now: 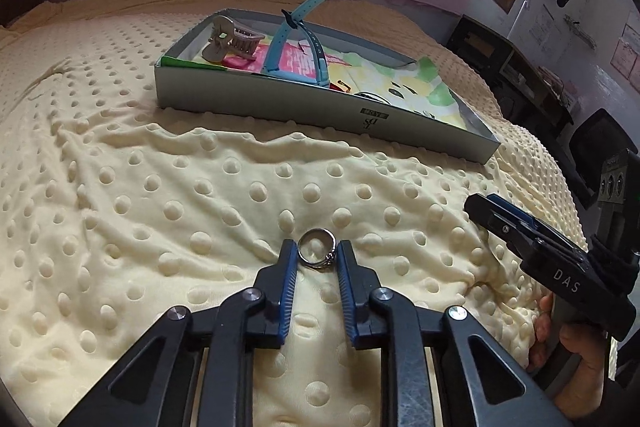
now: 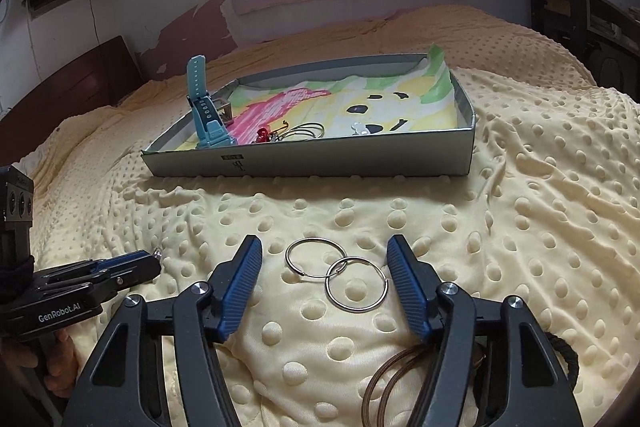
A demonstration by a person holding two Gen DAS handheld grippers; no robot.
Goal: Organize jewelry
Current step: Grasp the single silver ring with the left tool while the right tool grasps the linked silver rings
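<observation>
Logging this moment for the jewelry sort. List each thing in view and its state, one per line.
left gripper: closing around the ring, contact unclear
ring: on blanket, between the fingertips
right gripper: open, empty
hoop earrings: two, overlapping, on blanket
box: open, lidless
watch: in box, strap up
hair claw: in box

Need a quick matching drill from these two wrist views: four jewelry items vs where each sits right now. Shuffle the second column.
Items:
1. silver ring
2. two silver hoop earrings
3. blue watch
4. beige hair clip

Places:
A. standing up in the box, strap above its rim
B. on the blanket, between the open right claw fingers
C. at the far left end of the box
D. on the blanket, between the left claw fingertips

Pairs: 1-D, 2-B, 3-A, 4-C
</observation>
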